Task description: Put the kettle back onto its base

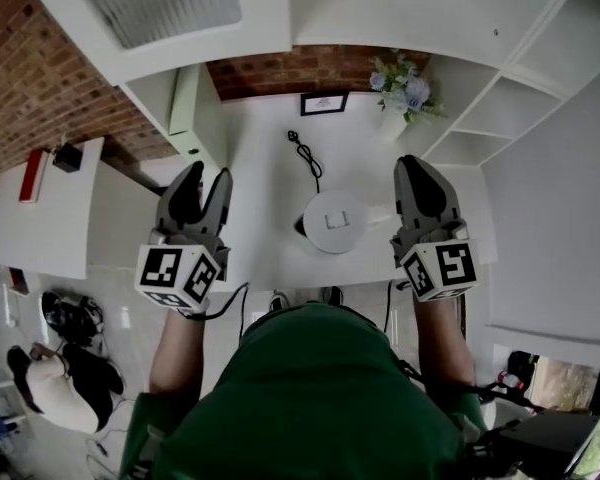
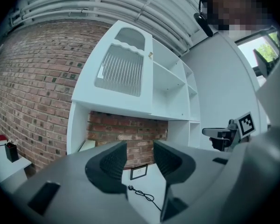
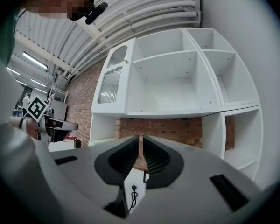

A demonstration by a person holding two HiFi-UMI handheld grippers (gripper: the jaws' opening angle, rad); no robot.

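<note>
From above, the white round kettle [image 1: 333, 221] stands on the white table [image 1: 270, 218], between my two grippers; whether the base lies under it I cannot tell. A black cord with a plug [image 1: 305, 153] lies loose on the table behind it, also seen as the cord [image 2: 142, 193] in the left gripper view. My left gripper [image 1: 208, 173] is held up to the kettle's left, its jaws open and empty [image 2: 140, 148]. To the kettle's right, my right gripper [image 1: 412, 163] is raised too, jaws shut with nothing between them [image 3: 140, 141]. Neither touches the kettle.
A small picture frame [image 1: 324, 103] and a vase of flowers [image 1: 400, 93] stand at the table's back against the brick wall. White shelves [image 3: 177, 78] rise above and to the right. A low white side table [image 1: 50, 208] is at the left, with bags [image 1: 65, 368] on the floor.
</note>
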